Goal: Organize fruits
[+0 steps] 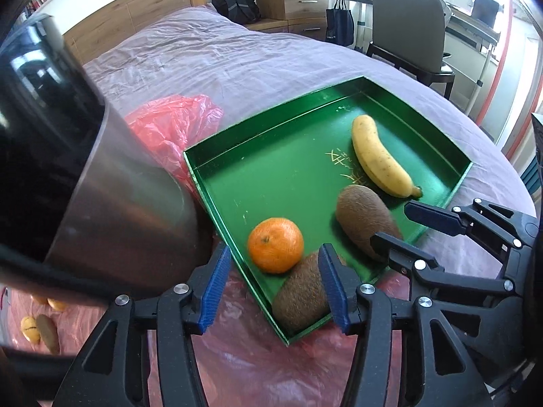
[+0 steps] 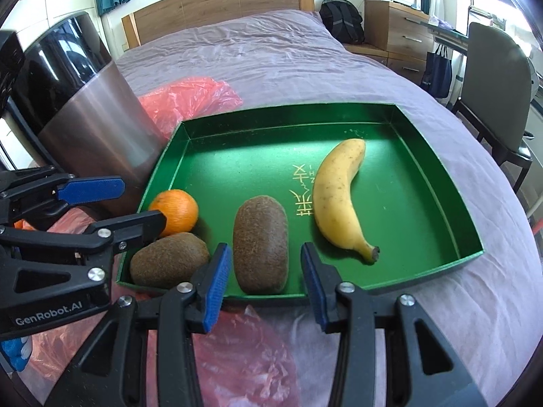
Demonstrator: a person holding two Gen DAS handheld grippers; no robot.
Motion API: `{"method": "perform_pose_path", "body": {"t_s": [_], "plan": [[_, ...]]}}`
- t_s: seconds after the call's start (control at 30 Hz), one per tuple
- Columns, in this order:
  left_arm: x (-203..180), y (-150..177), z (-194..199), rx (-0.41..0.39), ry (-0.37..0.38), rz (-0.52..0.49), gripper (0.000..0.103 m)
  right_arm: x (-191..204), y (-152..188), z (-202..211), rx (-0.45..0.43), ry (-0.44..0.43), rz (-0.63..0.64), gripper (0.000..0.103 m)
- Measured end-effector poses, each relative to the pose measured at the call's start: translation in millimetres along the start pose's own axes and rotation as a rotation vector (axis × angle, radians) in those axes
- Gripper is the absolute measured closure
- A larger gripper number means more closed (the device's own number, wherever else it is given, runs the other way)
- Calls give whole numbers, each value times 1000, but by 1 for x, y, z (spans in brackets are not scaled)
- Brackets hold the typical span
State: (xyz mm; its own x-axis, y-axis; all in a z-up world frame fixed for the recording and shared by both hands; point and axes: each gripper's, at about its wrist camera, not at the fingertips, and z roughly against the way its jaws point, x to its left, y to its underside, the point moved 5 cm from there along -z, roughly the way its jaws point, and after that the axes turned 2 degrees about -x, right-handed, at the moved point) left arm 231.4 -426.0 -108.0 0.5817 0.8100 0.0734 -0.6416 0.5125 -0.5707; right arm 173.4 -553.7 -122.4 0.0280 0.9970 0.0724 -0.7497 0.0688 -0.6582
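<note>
Green tray (image 2: 424, 156) holds banana (image 2: 339, 196), orange (image 2: 178, 210), two kiwis. Left tool (image 1: 271, 285) and right tool (image 2: 261, 283) gape empty, kiwis just ahead.

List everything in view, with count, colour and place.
banana: 1, yellow, tray's right
kiwis: 2, brown, tray's near edge
orange: 1, orange, behind left kiwi
tray: 1, green, on bed
plastic bags: count unclear, pink-red, around tray
metal bin: 1, steel, left of tray
bed: 1, lilac sheet
backpack: 1, black, by bed's head
chair: 1, grey, right of bed
left tool: 1, black-blue, open, by left kiwi
right tool: 1, black-blue, open, before middle kiwi
</note>
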Motion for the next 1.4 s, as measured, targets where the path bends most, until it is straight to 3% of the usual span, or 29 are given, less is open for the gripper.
{"method": "perform_pose_path", "body": {"t_s": [0.07, 0.1, 0.23, 0.33, 0.43, 0.6, 0.7, 0.93, 1.13, 1.4], "plan": [[0, 5, 16, -19, -7, -5, 55, 1, 0, 12, -18, -16, -20, 97], [0, 9, 27, -33, -12, -8, 55, 1, 0, 18, -28, -25, -32, 90], [9, 28, 69, -78, -27, -25, 55, 2, 6, 48, -87, -93, -111, 40], [24, 45, 102, -109, -57, -38, 55, 5, 13, 66, -114, -160, -189, 29], [45, 59, 133, -134, -101, -31, 55, 14, 20, 84, -137, -183, -230, 10], [94, 88, 185, -173, -161, 43, 54, 30, 22, 111, -167, -243, -285, 0], [120, 107, 213, -196, -213, 67, 54, 36, 20, 131, -192, -263, -320, 0], [171, 147, 278, -245, -306, 118, 52, 10, 5, 194, -305, -219, -440, 0], [190, 153, 338, -324, -376, 146, 52, -3, -10, 246, -372, -155, -434, 0], [193, 143, 414, -390, -468, 162, 50, 3, -25, 288, -459, -244, -436, 0]]}}
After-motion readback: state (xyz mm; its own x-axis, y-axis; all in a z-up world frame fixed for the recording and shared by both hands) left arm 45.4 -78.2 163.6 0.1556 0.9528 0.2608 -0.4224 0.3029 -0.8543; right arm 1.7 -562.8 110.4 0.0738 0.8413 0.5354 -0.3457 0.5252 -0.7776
